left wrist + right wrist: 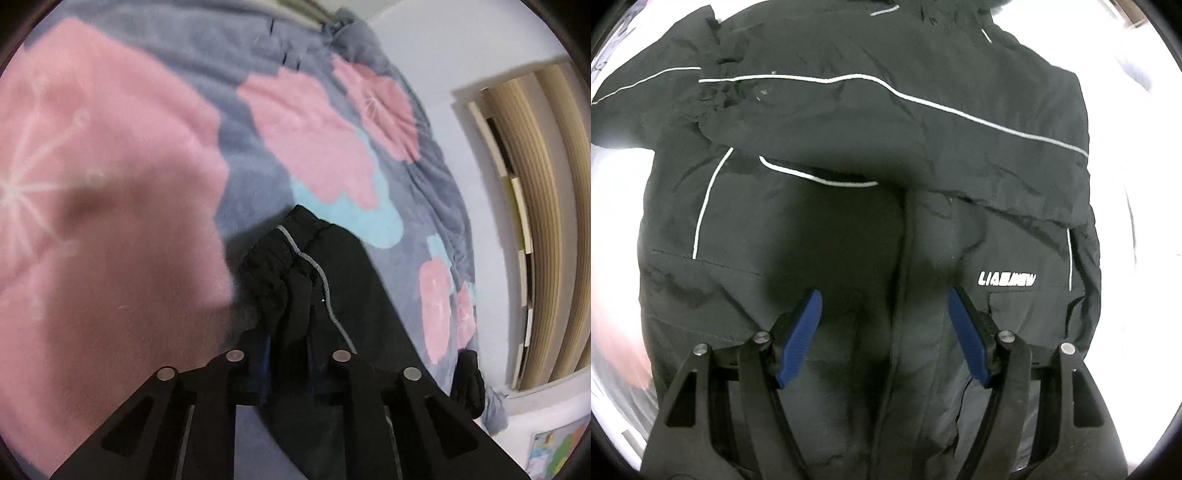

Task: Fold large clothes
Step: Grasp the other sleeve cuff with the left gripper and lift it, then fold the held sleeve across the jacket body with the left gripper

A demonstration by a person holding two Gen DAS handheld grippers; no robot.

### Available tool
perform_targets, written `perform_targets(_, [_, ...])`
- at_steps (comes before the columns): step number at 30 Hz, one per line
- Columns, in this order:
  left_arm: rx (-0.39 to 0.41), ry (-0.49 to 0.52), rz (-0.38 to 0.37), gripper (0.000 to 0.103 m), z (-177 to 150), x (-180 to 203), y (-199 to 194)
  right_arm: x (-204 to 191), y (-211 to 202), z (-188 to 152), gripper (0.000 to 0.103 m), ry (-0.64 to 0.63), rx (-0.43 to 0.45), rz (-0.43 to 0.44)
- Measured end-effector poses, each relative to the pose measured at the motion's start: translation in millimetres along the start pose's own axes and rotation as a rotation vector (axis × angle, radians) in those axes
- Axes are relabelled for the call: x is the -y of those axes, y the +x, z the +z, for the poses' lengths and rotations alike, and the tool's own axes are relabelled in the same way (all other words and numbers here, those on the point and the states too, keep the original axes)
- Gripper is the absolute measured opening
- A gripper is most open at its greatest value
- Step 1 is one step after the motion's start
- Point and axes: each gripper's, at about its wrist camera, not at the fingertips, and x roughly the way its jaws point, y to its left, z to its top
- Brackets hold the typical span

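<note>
matt black cloth jacket [871, 122] on fuzzy fleece blanket [110, 184].

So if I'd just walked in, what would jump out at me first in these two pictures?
Probably the black jacket filling the right view, its thin white piping and white chest lettering standing out, with the right tool open above it. In the left view, big pink flowers on a grey blanket dominate, and the left tool is shut on a bunched black sleeve.
</note>
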Motion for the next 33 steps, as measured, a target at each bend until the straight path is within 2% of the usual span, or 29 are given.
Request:
perform_targets(3, [0.1, -0.001, -0.003, 0.012, -13.2, 7.7, -44.6, 3.2, -3.5, 4.5, 0.068, 0.002, 0.024, 0.017])
perform_targets(5, [0.141, 0.013, 0.064, 0.012, -29.3, 12.1, -72.4, 3.1, -8.0, 10.8, 0.067, 0.005, 0.047, 0.055])
perform_targets(6, [0.138, 0.008, 0.103, 0.012, -34.6, 8.6, -76.5, -2.1, -15.8, 16.3, 0.067, 0.005, 0.067, 0.083])
perform_targets(7, [0.116, -0.018, 0.185, 0.012, -42.3, 0.2, -76.0, -3.5, -20.4, 26.1, 0.067, 0.002, 0.102, 0.119])
perform_targets(9, [0.063, -0.055, 0.281, 0.012, -52.7, -17.3, -66.2, -8.1, -27.3, 47.5, 0.068, -0.002, 0.16, 0.162])
perform_targets(12, [0.043, -0.07, 0.322, 0.012, -64.9, -31.8, -62.6, -27.3, -31.7, 85.8, 0.068, -0.029, 0.244, 0.217])
perform_targets(15, [0.072, -0.012, 0.354, 0.012, -69.6, -19.8, -71.7, -58.5, -19.6, 116.8, 0.067, -0.057, 0.25, 0.241])
perform_targets(18, [0.105, 0.046, 0.356, 0.012, -73.3, -6.1, -84.8, -81.5, 2.6, 138.6, 0.061, -0.071, 0.224, 0.232])
perform_targets(19, [0.116, 0.066, 0.35, 0.012, -74.5, -0.4, -91.4, -89.3, 16.3, 144.2, 0.052, -0.076, 0.191, 0.239])
perform_targets(21, [0.123, 0.102, 0.352, 0.012, -77.3, 9.6, -101.6, -100.9, 34.8, 145.6, 0.043, -0.073, 0.127, 0.265])
perform_targets(26, [0.175, 0.236, 0.331, 0.012, -94.0, 51.2, -134.8, -101.0, 44.1, 145.6, 0.043, -0.11, 0.134, 0.26])
perform_targets(29, [0.216, 0.344, 0.29, 0.012, -116.5, 92.4, -158.6, -86.4, 35.4, 141.2, 0.044, -0.073, 0.118, 0.315])
perform_targets(31, [0.232, 0.413, 0.259, 0.012, -134.0, 119.9, -169.6, -63.6, 22.8, 128.2, 0.044, -0.022, 0.124, 0.378])
perform_targets(33, [0.241, 0.488, 0.235, 0.012, -155.7, 150.7, -175.7, -41.7, 12.7, 112.5, 0.044, 0.011, 0.143, 0.398])
